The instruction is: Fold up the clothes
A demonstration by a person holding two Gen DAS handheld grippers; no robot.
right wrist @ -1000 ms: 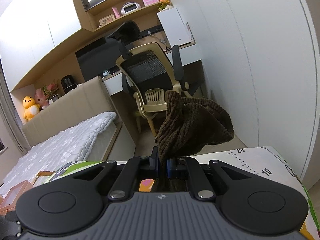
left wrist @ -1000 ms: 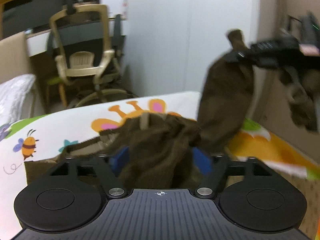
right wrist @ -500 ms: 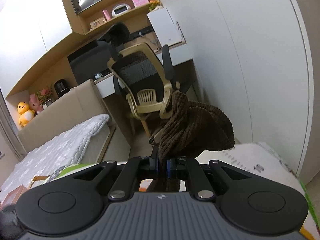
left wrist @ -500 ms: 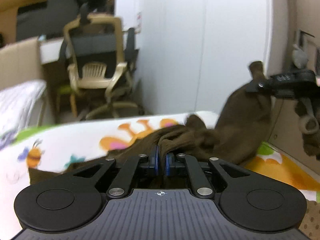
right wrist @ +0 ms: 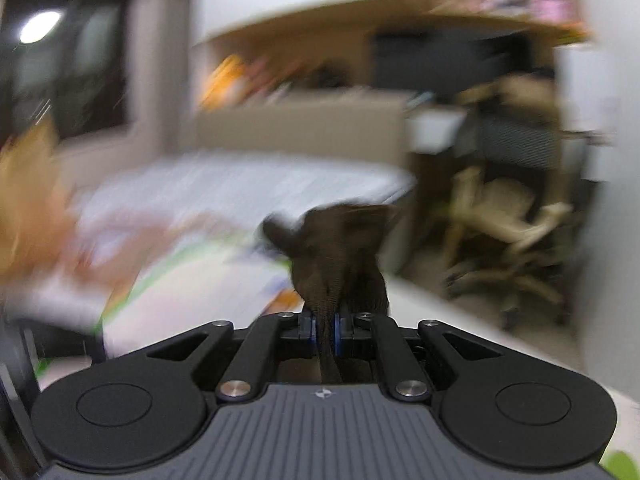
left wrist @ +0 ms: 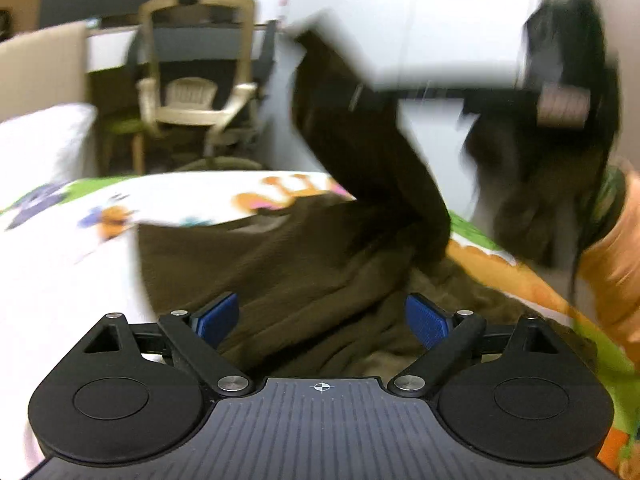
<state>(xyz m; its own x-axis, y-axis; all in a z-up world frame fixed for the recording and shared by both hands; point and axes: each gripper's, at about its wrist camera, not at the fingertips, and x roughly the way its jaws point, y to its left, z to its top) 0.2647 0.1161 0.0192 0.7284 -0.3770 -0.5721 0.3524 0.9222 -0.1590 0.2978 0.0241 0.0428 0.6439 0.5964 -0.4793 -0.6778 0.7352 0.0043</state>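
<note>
A dark brown knit garment (left wrist: 304,264) lies crumpled on the cartoon-print mat (left wrist: 72,248). My left gripper (left wrist: 322,318) is open just above it, its blue pads (left wrist: 218,316) apart, with cloth lying between them. My right gripper (right wrist: 325,330) is shut on a bunch of the same brown garment (right wrist: 336,248) and holds it up. In the left wrist view that lifted part (left wrist: 360,132) hangs from the right gripper (left wrist: 560,92) at the upper right. Both views are motion-blurred.
A beige office chair (left wrist: 192,92) and a desk stand beyond the mat. A white mattress (left wrist: 40,136) lies at the left. A white wardrobe wall (left wrist: 400,8) stands behind. An orange patch of the mat (left wrist: 612,248) shows at the right.
My left gripper has opened and let go of the garment, which now lies on the mat. My right gripper has swung quickly to the left, still holding its part.
</note>
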